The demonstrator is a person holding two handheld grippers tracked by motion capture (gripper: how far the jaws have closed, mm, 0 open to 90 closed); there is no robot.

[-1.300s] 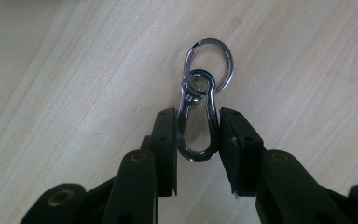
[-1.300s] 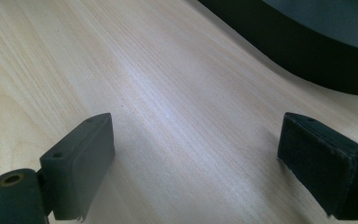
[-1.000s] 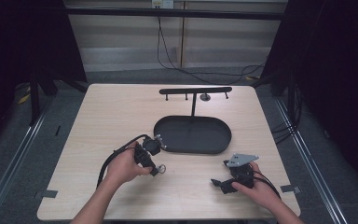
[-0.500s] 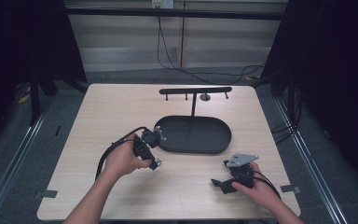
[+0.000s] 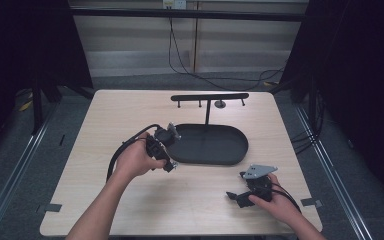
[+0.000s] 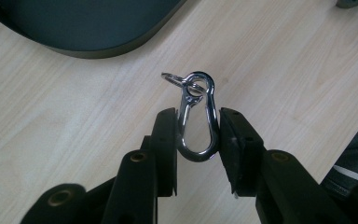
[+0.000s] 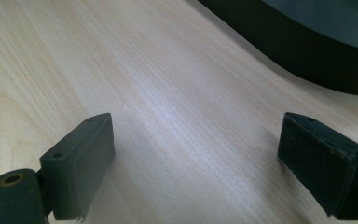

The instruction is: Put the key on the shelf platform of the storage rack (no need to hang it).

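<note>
Clearly, left hand-held gripper (image 6: 196, 140) clamps carabiner (image 6: 196, 116).

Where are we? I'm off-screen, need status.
Left gripper shut on carabiner, lifted off table. Right gripper open, low over table. Tray beside left; nothing blocking.

Both forearms bare, no sleeves in the high view. Left gripper (image 5: 172, 167): black body, thick black cable looping off it; jaws are flat black blocks on angled black arms with brass-coloured pivot bushings and small screw holes. Right gripper (image 5: 231, 195): black too, grey three-cornered plate on top, black cable, worn matte pads (image 7: 86, 163).
</note>
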